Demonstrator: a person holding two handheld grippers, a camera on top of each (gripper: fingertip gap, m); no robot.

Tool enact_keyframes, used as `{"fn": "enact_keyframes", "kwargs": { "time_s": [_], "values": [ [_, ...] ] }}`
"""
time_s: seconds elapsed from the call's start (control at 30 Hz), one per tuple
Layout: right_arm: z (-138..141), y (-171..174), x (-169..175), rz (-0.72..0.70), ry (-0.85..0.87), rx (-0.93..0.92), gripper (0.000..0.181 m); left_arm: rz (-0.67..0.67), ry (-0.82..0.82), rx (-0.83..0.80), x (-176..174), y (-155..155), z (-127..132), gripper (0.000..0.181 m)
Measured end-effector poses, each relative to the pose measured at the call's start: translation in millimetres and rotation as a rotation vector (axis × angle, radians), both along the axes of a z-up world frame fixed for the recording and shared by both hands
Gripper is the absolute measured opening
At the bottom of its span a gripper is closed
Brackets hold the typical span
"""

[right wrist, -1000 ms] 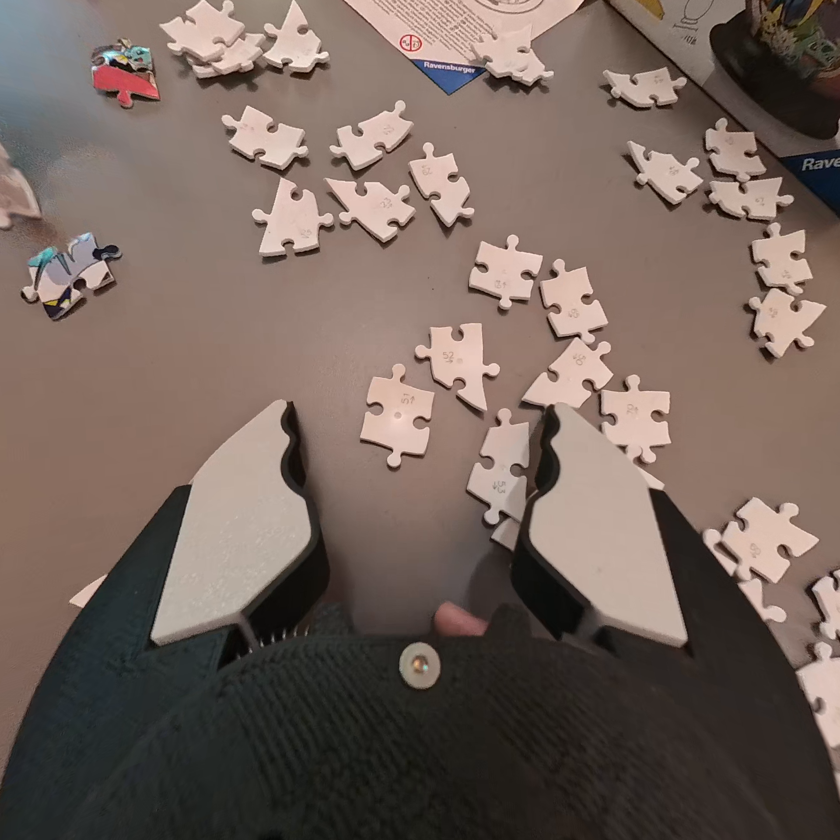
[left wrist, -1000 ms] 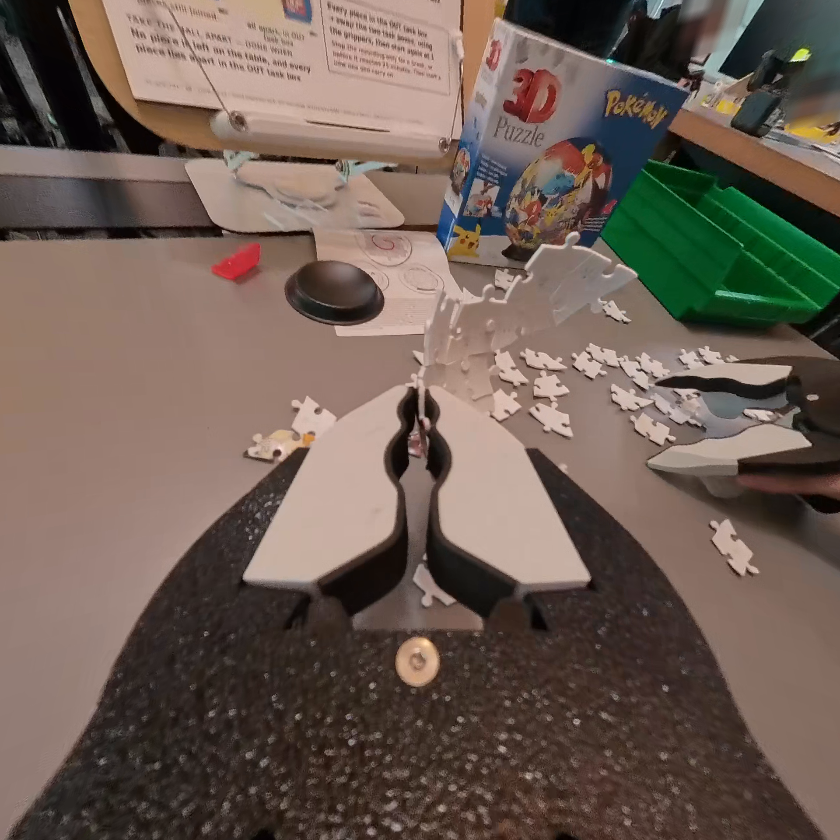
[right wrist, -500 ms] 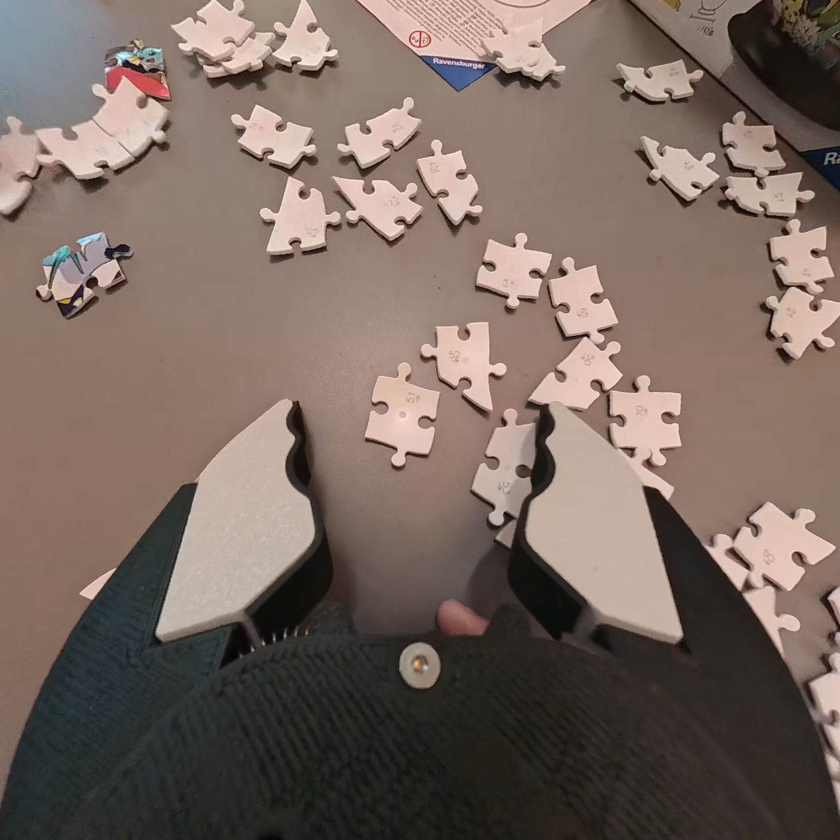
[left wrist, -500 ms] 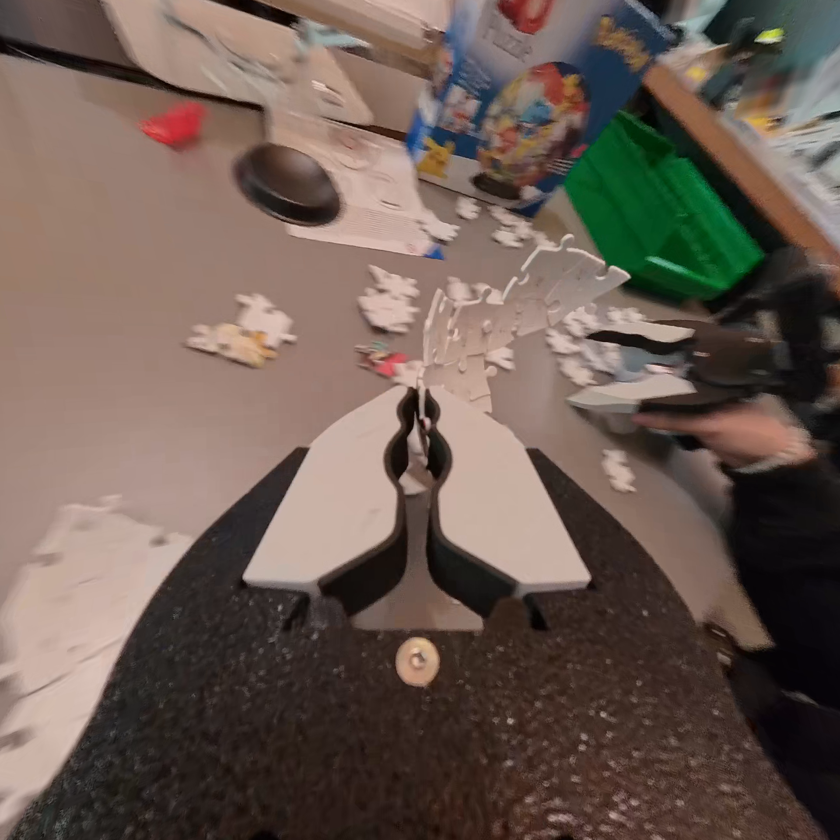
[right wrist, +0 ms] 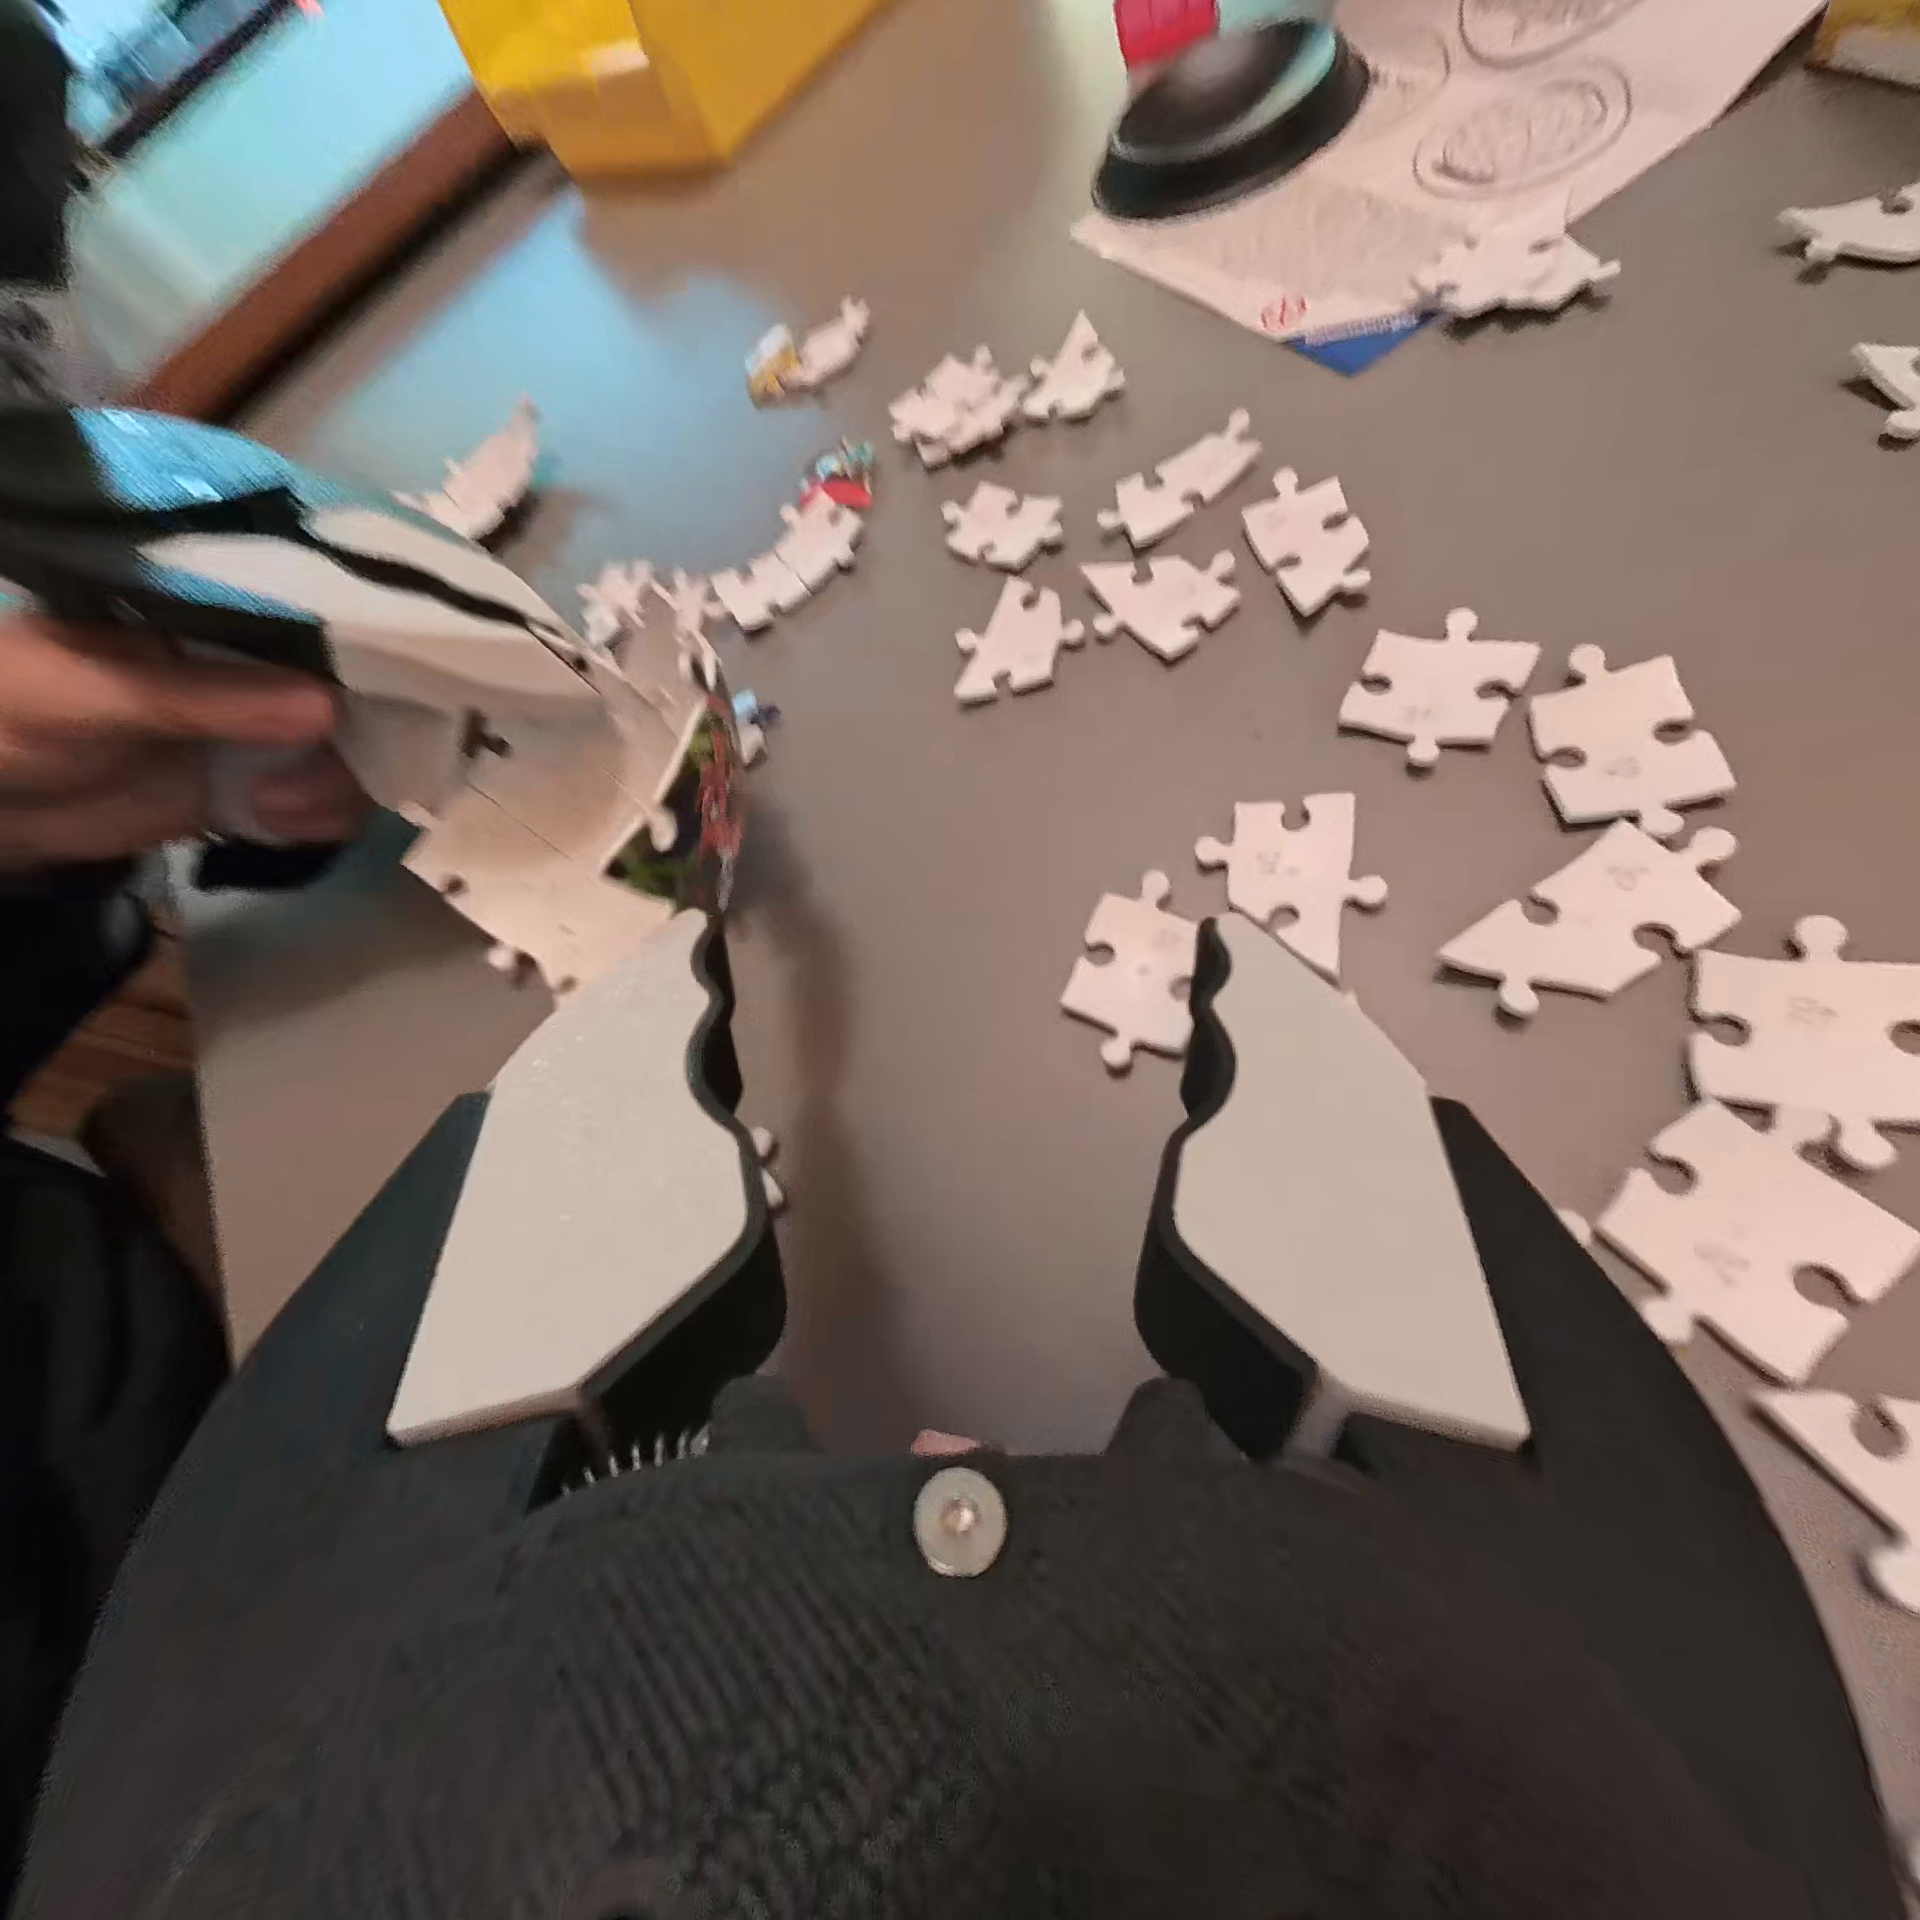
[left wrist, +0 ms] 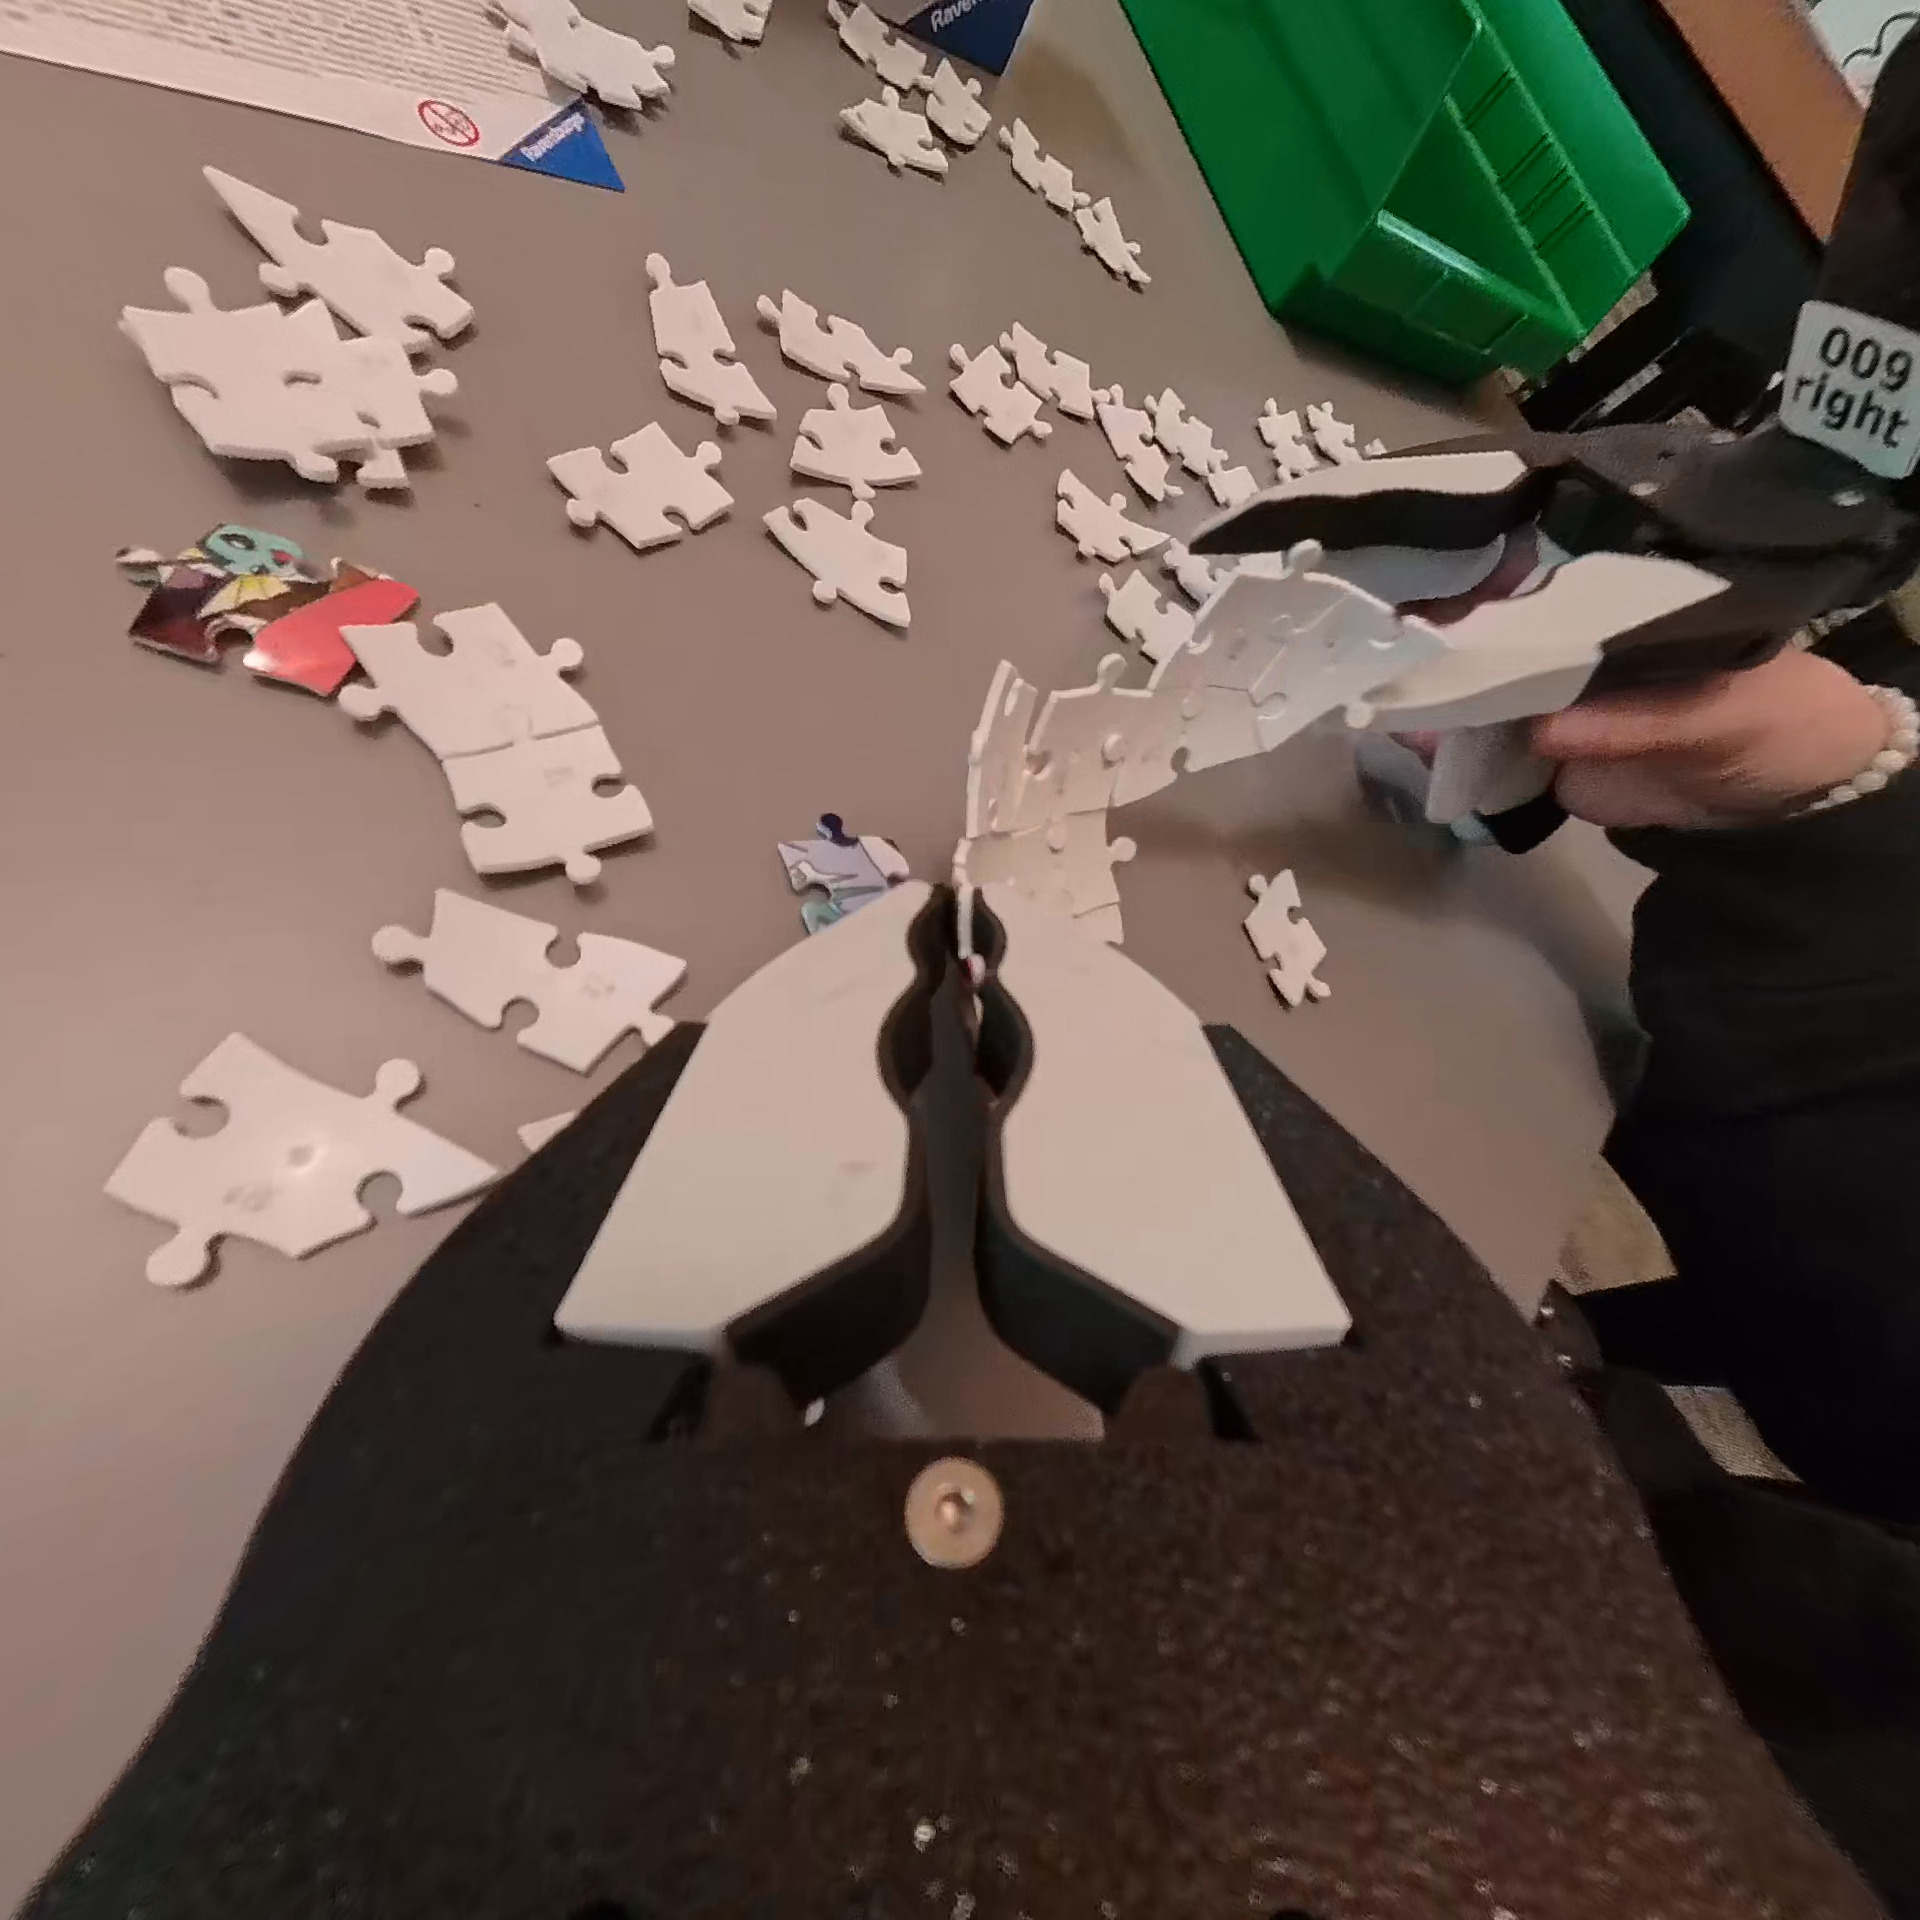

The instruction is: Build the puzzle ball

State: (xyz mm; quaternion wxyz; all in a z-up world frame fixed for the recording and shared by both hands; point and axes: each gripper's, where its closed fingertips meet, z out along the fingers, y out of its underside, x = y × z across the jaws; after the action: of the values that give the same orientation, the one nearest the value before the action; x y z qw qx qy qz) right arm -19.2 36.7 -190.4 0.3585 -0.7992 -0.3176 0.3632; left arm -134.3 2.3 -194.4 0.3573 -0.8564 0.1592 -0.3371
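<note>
Puzzle ball section [left wrist: 1195, 717]: we see one curved strip of joined white pieces, printed side facing away, raised above the grey table [left wrist: 125, 935]. We cannot count its pieces exactly.

Left gripper [left wrist: 961, 904]: jaws clenched on the strip's lower edge, fingertips nearly meeting around the thin piece. The strip rises from the tips and arcs away to the right of it.

Right gripper [right wrist: 956, 935]: jaws spread wide, nothing between them. In the left wrist view the strip's far end lies against the right gripper's [left wrist: 1340, 623] lower finger [left wrist: 1538, 634]; in its own view the strip [right wrist: 582, 831] sits just left of its left fingertip. Whether they actually touch, we cannot tell, as that view is blurred.

Counts around the grippers:
- Loose white pieces [right wrist: 1288, 862]: several dozen face-down, ahead and right of the right gripper; exact number not countable.
- Colour-side-up pieces: one small cluster [left wrist: 270, 613] far left of the left gripper, one single piece [left wrist: 842, 868] just left of its tips.
- One joined flat pair [left wrist: 509, 738] left of the left gripper.
- One green bin [left wrist: 1434, 156] beyond the right gripper.
- One instruction sheet [right wrist: 1507, 156], one black dome stand [right wrist: 1226, 114] on it, one yellow bin [right wrist: 655, 73], all far ahead of the right gripper.
</note>
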Motion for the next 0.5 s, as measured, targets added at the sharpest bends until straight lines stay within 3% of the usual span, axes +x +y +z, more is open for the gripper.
{"fn": "enact_keyframes", "kwargs": {
  "time_s": [0.1,0.23,0.5],
  "values": [
    [13.7,0.9,-7.6,0.024,0.093,0.031,0.075,-0.007,0.008,0.026,5.8,0.7,-2.4,0.002],
    [12.8,-12.7,-15.7,0.114,0.111,0.001,0.077,-0.001,0.022,-0.003,9.6,0.6,-8.1,0.003],
    [11.8,-9.7,5.4,0.096,0.121,-0.025,0.08,0.0,0.027,-0.04,16.4,1.5,-9.2,0.003]
  ]
}}
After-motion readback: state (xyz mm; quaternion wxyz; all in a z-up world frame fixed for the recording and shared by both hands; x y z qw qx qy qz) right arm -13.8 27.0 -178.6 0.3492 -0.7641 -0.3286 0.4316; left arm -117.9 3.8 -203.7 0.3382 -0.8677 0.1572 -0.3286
